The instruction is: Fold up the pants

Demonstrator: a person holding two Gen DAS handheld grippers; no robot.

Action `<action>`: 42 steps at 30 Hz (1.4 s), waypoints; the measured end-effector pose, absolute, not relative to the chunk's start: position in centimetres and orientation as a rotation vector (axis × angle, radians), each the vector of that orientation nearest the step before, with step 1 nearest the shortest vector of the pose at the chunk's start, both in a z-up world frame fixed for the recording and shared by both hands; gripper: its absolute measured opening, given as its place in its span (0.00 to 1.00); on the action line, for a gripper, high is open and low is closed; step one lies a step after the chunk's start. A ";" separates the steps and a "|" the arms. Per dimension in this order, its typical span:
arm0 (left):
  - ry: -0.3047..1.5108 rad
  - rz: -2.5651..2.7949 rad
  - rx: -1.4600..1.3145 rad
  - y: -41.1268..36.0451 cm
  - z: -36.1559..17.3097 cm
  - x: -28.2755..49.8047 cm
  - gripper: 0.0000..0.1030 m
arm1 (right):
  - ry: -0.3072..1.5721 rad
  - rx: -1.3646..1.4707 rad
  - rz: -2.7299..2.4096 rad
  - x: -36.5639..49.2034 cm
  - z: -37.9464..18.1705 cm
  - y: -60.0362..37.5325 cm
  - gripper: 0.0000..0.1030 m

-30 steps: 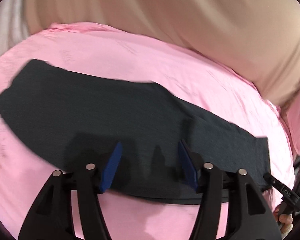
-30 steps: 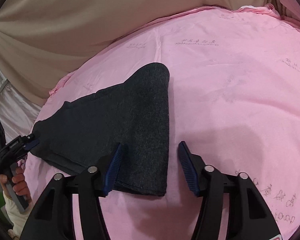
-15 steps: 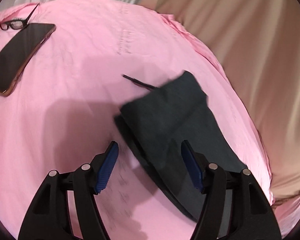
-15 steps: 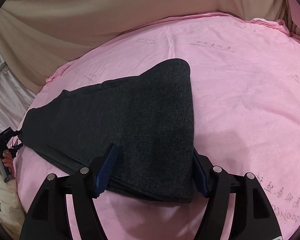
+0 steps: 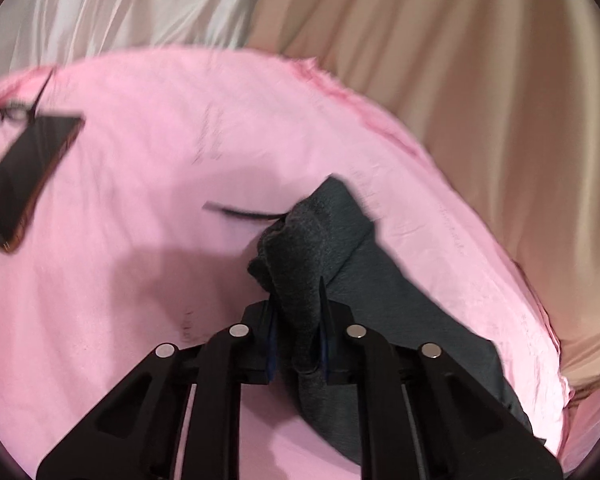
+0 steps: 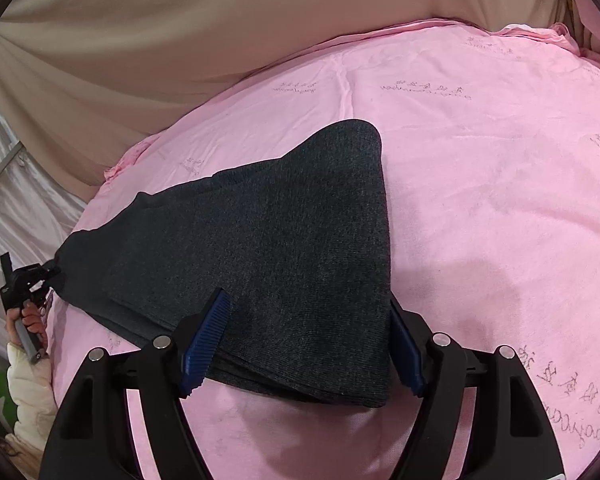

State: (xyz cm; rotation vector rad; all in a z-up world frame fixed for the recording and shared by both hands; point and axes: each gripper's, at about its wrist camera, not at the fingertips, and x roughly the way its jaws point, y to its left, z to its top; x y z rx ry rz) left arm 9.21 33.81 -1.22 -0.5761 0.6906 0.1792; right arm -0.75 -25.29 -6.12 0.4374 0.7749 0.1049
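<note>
Dark charcoal pants (image 6: 284,232) lie lengthwise-folded on a pink sheet (image 6: 480,200). In the left wrist view my left gripper (image 5: 298,332) is shut on the bunched end of the pants (image 5: 308,256), lifting it slightly off the sheet. In the right wrist view my right gripper (image 6: 306,344) is open, its blue pads straddling the near end of the pants, which lies flat between them. The left gripper (image 6: 28,284) also shows at the far left there, at the pants' other end.
A dark phone (image 5: 28,176) and glasses (image 5: 16,112) lie on the sheet at the far left of the left wrist view. A thin drawstring (image 5: 240,212) trails from the pants. Beige curtain (image 6: 180,40) surrounds the bed edge.
The left gripper swung to the pants' end and closed on it, bunching the fabric. The right gripper moved forward so the pants' other end sits between its open fingers.
</note>
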 end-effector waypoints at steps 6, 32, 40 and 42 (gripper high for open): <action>0.653 0.159 -0.489 29.6 2.5 9.6 0.13 | 0.767 0.461 0.115 -0.8 -6.2 -25.5 0.70; 0.793 0.255 -0.640 33.8 -2.0 9.4 0.14 | 0.735 0.640 0.222 -1.1 -3.3 -31.2 0.07; 0.896 -0.019 -0.628 26.5 -1.4 6.8 0.14 | 0.712 0.489 -0.035 -8.3 -0.3 -38.7 0.07; 0.942 -0.062 -0.602 23.8 -2.9 6.0 0.14 | 0.748 0.487 -0.125 -9.7 -1.9 -40.5 0.08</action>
